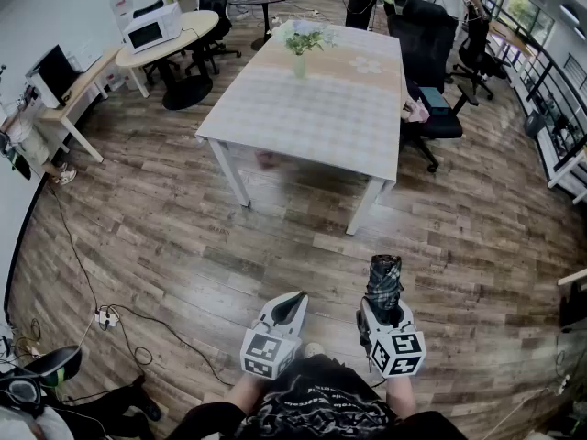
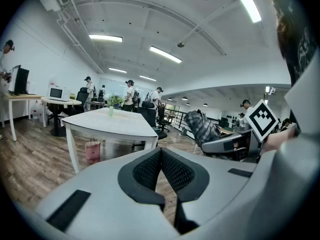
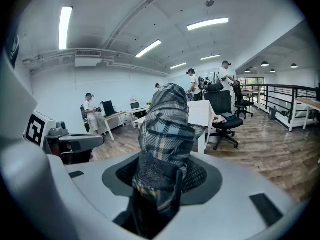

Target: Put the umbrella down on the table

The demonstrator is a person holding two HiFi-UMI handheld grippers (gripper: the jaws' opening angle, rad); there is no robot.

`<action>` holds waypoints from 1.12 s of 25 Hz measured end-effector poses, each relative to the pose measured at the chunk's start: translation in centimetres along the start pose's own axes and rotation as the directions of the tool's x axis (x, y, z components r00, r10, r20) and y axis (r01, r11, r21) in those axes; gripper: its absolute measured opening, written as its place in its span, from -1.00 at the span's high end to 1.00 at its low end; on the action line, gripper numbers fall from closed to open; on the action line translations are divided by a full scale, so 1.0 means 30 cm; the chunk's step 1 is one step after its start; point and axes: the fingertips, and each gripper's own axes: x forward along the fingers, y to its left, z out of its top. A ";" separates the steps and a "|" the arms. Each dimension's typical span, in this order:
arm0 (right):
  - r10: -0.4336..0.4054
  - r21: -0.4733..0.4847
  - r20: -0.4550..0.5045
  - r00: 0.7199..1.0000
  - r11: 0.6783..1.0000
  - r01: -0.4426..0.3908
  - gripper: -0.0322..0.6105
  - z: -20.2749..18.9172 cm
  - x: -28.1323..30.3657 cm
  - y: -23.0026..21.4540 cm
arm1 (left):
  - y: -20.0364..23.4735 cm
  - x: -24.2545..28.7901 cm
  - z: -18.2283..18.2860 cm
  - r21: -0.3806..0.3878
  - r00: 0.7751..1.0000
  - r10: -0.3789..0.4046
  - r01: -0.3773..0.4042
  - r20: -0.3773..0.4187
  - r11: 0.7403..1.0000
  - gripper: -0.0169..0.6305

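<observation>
right gripper (image 3: 162, 179): I hold its jaws clamped on the lower part of a folded plaid umbrella (image 3: 167, 129), with the pads pressing the fabric from both sides.
umbrella: it sticks out forward past the jaw tips. It hangs in the air over the wooden floor (image 1: 183, 236) and is not on the table (image 1: 321, 108).
left gripper (image 2: 161, 156): it sits just beside the right gripper, on its left. The jaws are closed together, the pads meet at the tips, and nothing is between them.
table: white and long, it stands well ahead of both grippers across a stretch of floor.
vase (image 1: 301, 49): small, with a green plant, it stands near the end of the table farthest from the tools.
chair (image 1: 431, 71): a black office chair, ahead and to the right of the right gripper, at the table's right side.
pink bag (image 2: 92, 150): it is on the floor under the table, ahead of the left gripper.
people (image 2: 129, 94): several stand beyond the table, far from either tool.
</observation>
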 end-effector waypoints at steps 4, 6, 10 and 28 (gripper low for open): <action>0.000 0.003 0.000 1.000 1.000 0.000 0.25 -0.018 -0.002 0.005 | -0.007 -0.005 -0.014 0.000 1.000 0.002 -0.002 0.000 1.000 0.89; -0.002 -0.001 0.006 1.000 1.000 0.002 0.25 -0.013 -0.005 0.022 | -0.001 -0.015 -0.013 0.001 1.000 -0.003 0.003 0.002 1.000 0.89; 0.001 0.011 0.012 1.000 1.000 -0.001 0.25 0.016 0.011 0.054 | 0.030 -0.017 0.020 0.000 1.000 -0.015 0.015 0.012 1.000 0.89; -0.022 0.075 0.073 0.997 0.997 0.017 0.21 0.044 0.206 0.235 | 0.287 -0.011 0.037 0.031 0.997 -0.082 0.082 0.005 0.996 0.89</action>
